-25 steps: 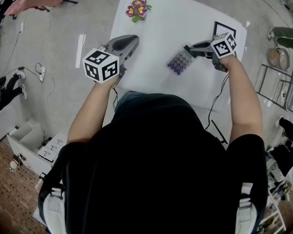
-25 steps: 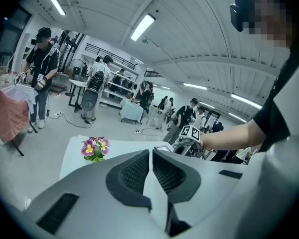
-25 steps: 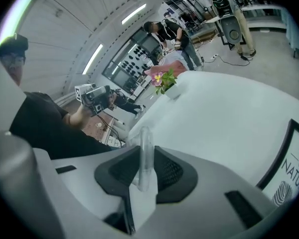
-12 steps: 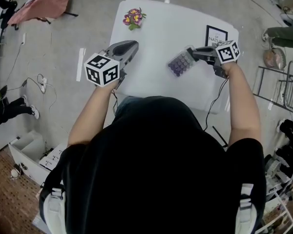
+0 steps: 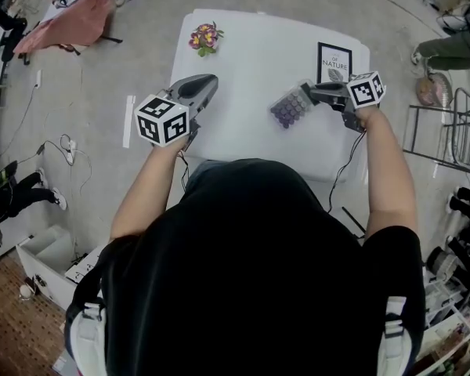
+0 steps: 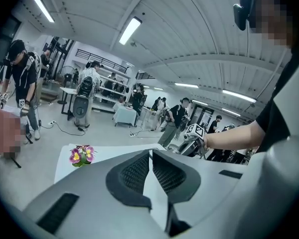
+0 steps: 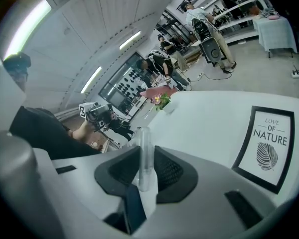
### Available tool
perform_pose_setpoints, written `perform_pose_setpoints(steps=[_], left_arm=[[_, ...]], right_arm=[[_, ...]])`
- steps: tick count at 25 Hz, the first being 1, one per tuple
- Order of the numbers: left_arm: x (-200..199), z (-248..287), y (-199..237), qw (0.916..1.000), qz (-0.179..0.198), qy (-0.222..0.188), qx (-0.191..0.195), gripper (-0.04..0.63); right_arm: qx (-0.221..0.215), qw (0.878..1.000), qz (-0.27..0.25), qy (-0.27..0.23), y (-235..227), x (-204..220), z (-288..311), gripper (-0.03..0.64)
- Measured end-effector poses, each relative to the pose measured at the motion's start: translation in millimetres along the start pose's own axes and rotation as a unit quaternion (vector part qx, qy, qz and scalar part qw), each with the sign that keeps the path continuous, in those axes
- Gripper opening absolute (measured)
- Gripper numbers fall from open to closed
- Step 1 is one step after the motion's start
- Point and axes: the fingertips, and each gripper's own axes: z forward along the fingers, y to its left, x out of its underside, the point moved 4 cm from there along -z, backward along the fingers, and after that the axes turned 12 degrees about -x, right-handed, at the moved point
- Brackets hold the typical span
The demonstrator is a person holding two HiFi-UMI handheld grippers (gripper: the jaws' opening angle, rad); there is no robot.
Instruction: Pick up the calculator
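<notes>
The calculator (image 5: 288, 108), a clear slab with purple keys, hangs over the right half of the white table (image 5: 251, 61), and my right gripper (image 5: 307, 94) is shut on one end of it. The right gripper view shows it edge-on as a thin clear strip (image 7: 145, 158) pressed between the two dark pads. My left gripper (image 5: 211, 81) is held over the table's left edge, shut, with nothing in it. In the left gripper view its pads (image 6: 134, 173) meet at the tip, and the white table shows behind them.
A small bunch of purple and yellow flowers (image 5: 204, 37) lies at the table's far left corner. A black-framed print (image 5: 334, 63) lies at the far right. A metal rack (image 5: 446, 143) stands right of the table. Cables (image 5: 66, 143) and boxes (image 5: 51, 257) are on the floor at left. People stand further back.
Both grippers have risen a little above the table, the right one carrying the calculator with it. The head view has shifted, so the table sits lower in the picture.
</notes>
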Motion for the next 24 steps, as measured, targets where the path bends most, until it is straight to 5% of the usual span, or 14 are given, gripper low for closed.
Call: perform_pose_setpoints(steps=[24], left_arm=[[6, -5, -37, 0.9995, 0.025, 0.001, 0.022, 0.040]], right_arm=[[0.013, 0.999, 0.005, -0.028, 17, 50, -33, 0.097]])
